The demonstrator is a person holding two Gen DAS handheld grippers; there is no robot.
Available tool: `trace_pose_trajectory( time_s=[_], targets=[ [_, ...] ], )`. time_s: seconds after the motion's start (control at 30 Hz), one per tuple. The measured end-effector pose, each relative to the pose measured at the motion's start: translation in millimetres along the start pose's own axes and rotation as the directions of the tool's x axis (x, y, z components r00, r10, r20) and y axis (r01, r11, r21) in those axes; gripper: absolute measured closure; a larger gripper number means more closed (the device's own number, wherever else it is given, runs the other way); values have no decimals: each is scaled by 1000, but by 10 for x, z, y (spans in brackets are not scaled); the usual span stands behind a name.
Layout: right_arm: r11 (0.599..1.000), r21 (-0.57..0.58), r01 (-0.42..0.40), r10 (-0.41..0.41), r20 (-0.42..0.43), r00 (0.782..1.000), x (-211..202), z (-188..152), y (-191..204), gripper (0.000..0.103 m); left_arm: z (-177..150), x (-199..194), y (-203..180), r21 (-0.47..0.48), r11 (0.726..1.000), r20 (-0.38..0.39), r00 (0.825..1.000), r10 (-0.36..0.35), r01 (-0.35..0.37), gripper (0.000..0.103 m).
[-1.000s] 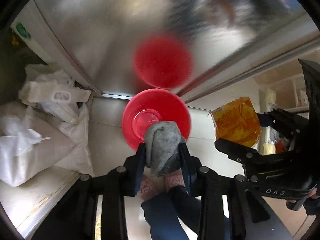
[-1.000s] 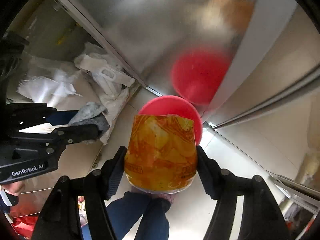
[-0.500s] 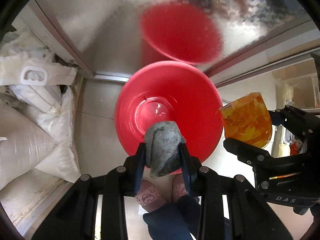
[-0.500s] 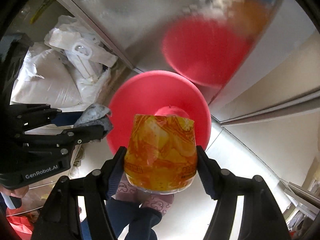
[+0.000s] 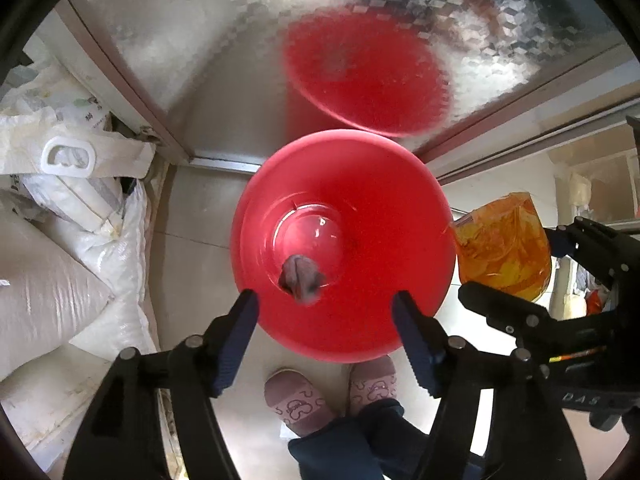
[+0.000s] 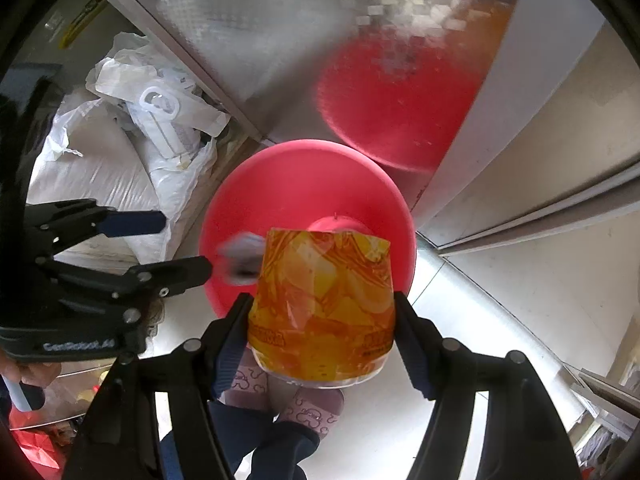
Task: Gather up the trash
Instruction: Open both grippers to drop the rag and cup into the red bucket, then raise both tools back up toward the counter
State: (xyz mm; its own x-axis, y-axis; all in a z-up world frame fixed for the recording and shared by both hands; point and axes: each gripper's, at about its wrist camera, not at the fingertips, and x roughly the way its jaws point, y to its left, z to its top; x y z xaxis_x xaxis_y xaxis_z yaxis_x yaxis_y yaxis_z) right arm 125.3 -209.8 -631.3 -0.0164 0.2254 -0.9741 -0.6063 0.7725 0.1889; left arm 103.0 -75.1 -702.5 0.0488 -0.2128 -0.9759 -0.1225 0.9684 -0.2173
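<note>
Because both hands hung over the red bin to drop trash in, the left gripper had just been opening, empty, the grey wad falling inside, while the right gripper clamped the orange wrapper.

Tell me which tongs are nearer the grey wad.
Left. The left tongs stand open just above the grey wad in the red bin; the right tongs grip the orange cup alongside.

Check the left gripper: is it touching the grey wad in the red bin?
Apart. The left wrist view shows the left gripper with jaws wide, just opened, and the grey wad beyond them inside the red bin.
</note>
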Motion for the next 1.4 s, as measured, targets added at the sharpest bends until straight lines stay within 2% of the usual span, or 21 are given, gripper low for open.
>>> trace_pose_trajectory(
  time_s=[0.23,0.33,0.5,0.57,0.63,0.67,0.87,1.0,1.23,1.4],
  targets=[
    [1000,-8,-3,3,-11,1000,21,-19,52,37,-49,-41,99,-25,1000,1,1000,11,-11,36],
    [1000,-19,-5,5,-7,1000,11,-19,76,37,-110,-98,115,-29,999,14,1000,19,-19,26],
    [1000,-24,5,-5,-8,1000,-41,-39,135,37,-193,-236,91,-1,1000,50,998,26,-26,14],
    [1000,-26,0,0,-22,1000,-60,-35,165,28,-218,-320,73,18,999,66,997,34,-35,12],
    [999,-29,15,-16,-10,1000,-105,-33,174,19,-227,-403,97,18,1000,63,998,0,-1,6],
    [999,-28,15,-15,-6,1000,-128,-36,174,14,-230,-439,112,13,1000,62,998,-6,5,0],
    [1000,7,19,-19,6,1000,-380,-44,206,13,-228,-760,94,-7,1000,68,998,-5,5,0],
    [1000,-4,9,-9,9,1000,-785,-45,312,13,-248,-1279,-16,-4,1000,119,993,28,-28,0],
    [1000,-6,21,-21,70,997,-1927,-36,575,12,-318,-2503,-227,-28,999,173,984,33,-29,0],
    [1000,-21,21,-19,111,994,-2843,-27,801,12,-389,-3467,-415,-37,994,249,963,108,-102,0]
  ],
)
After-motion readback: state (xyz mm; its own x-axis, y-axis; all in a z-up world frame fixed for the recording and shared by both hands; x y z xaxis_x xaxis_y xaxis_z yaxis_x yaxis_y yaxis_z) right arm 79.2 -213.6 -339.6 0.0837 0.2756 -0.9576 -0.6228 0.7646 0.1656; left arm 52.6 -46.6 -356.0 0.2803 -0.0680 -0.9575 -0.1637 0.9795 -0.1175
